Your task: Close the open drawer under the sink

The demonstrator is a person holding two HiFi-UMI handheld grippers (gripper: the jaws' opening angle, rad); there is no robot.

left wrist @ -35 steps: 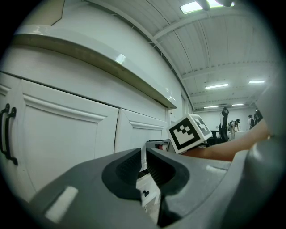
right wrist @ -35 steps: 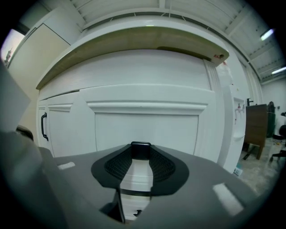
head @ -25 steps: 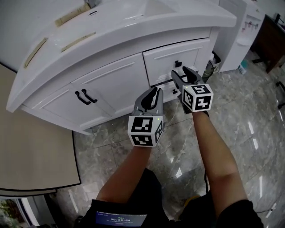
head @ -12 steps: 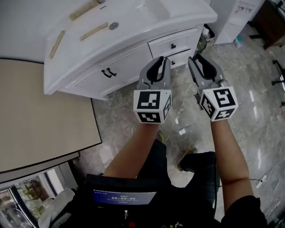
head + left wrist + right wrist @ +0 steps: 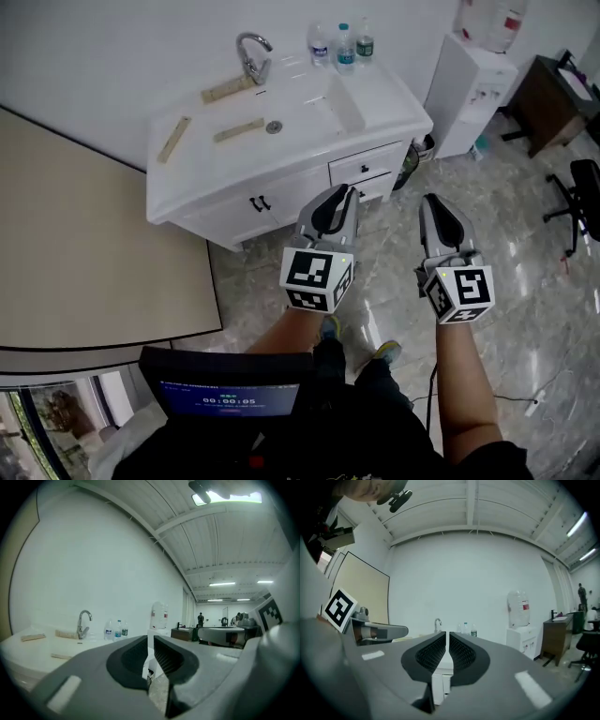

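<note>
The white sink cabinet (image 5: 281, 141) stands at the far side of the marble floor. Its two small drawers (image 5: 364, 169) with black knobs are at its right end, and the lower one is partly hidden behind my left gripper. I cannot tell from here whether a drawer stands open. My left gripper (image 5: 343, 193) (image 5: 150, 641) is held up well short of the cabinet, jaws shut with nothing between them. My right gripper (image 5: 432, 201) (image 5: 447, 637) is beside it to the right over the floor, also shut and empty. Neither touches the cabinet.
A faucet (image 5: 251, 56), several water bottles (image 5: 342, 42) and wooden strips (image 5: 236, 129) are on the counter. A water dispenser (image 5: 469, 94) stands right of the cabinet, with a brown desk (image 5: 553, 94) and an office chair (image 5: 583, 202) beyond. A beige panel (image 5: 84, 253) fills the left.
The cabinet now looks much farther off and smaller. Both grippers, which were close to the drawer fronts, have drawn back from them and stay shut.
</note>
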